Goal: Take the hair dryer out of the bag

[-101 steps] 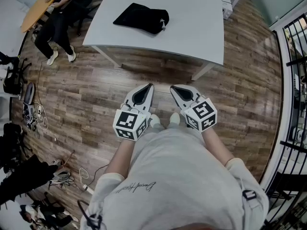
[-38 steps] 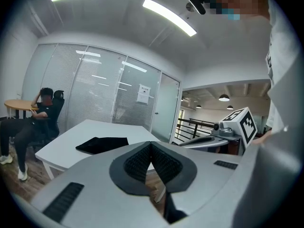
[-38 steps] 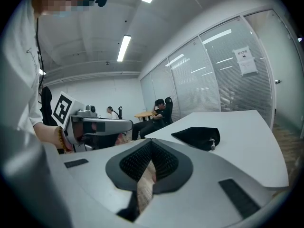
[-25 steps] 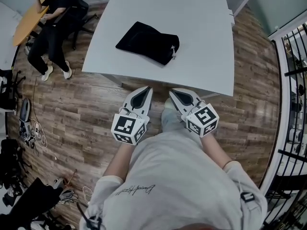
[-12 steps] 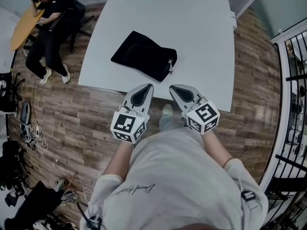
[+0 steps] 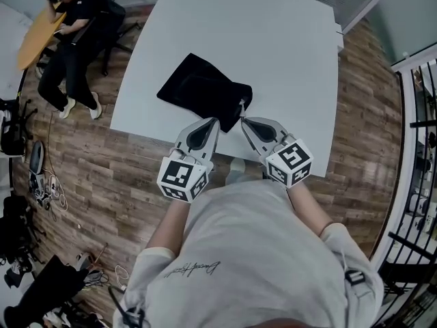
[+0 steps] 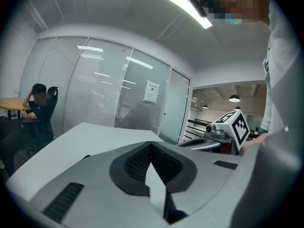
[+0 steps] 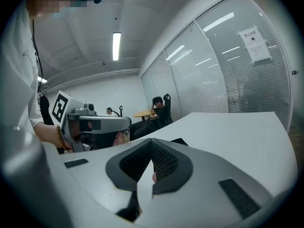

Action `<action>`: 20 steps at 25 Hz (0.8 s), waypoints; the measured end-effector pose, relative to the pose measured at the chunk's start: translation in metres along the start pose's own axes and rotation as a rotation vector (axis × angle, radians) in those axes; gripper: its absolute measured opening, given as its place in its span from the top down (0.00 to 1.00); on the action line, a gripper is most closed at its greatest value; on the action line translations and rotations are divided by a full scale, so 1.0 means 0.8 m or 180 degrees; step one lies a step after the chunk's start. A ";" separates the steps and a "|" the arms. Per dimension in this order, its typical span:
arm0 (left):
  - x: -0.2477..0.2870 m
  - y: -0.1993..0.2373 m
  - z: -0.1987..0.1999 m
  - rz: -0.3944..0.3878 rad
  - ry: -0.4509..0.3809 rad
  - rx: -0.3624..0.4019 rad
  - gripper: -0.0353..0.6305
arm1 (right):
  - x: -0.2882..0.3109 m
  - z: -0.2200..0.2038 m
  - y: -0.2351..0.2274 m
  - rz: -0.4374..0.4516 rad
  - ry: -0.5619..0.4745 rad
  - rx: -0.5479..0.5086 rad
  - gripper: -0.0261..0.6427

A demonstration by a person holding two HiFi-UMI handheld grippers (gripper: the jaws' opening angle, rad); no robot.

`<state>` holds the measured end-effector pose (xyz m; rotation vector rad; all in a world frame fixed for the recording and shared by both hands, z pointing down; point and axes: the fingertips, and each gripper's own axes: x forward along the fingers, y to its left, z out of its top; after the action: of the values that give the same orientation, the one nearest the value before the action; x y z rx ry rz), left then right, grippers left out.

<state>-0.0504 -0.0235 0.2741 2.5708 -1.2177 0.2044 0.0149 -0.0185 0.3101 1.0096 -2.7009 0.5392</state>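
As we read it, left gripper: fingers pressed together.
Right gripper: fingers together too.
Bag: just beyond both fingertips, seemingly untouched.

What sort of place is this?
Likely an office meeting room: a large white table, glass partition walls with blinds, and a person seated at a wooden desk.

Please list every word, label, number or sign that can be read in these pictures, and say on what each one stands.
Grey shirt: one line of cursive print, too blurred to read.
Paper notice on the glass wall: printed lines, too small to read.
Marker cube: black and white squares only, no letters.
No text here is clear enough to quote.
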 end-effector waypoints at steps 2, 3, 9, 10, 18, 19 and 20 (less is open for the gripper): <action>0.006 0.002 0.002 0.0010 0.0002 0.0006 0.93 | 0.002 0.003 -0.007 0.0016 -0.0002 0.0001 0.92; 0.008 0.003 0.003 0.0016 0.0004 0.0007 0.93 | 0.002 0.004 -0.010 0.0021 -0.0001 0.0005 0.92; 0.015 0.008 -0.001 -0.0017 0.0106 0.0052 0.93 | 0.012 0.003 -0.017 0.0017 0.0044 0.0019 0.92; 0.017 0.010 -0.002 -0.0038 0.0135 0.0073 0.93 | 0.014 0.003 -0.018 -0.0012 0.0053 0.0016 0.92; 0.034 0.043 0.005 -0.0267 0.0267 0.0197 0.93 | 0.032 0.021 -0.042 -0.0346 0.0029 0.0038 0.92; 0.038 0.047 0.002 -0.0314 0.0309 0.0209 0.93 | 0.031 0.021 -0.047 -0.0413 0.0018 0.0071 0.92; 0.042 0.050 -0.001 -0.0358 0.0356 0.0221 0.93 | 0.030 0.020 -0.051 -0.0472 0.0013 0.0106 0.92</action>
<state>-0.0602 -0.0719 0.2914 2.6384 -1.0406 0.3668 0.0232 -0.0675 0.3135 1.2041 -2.5947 0.5587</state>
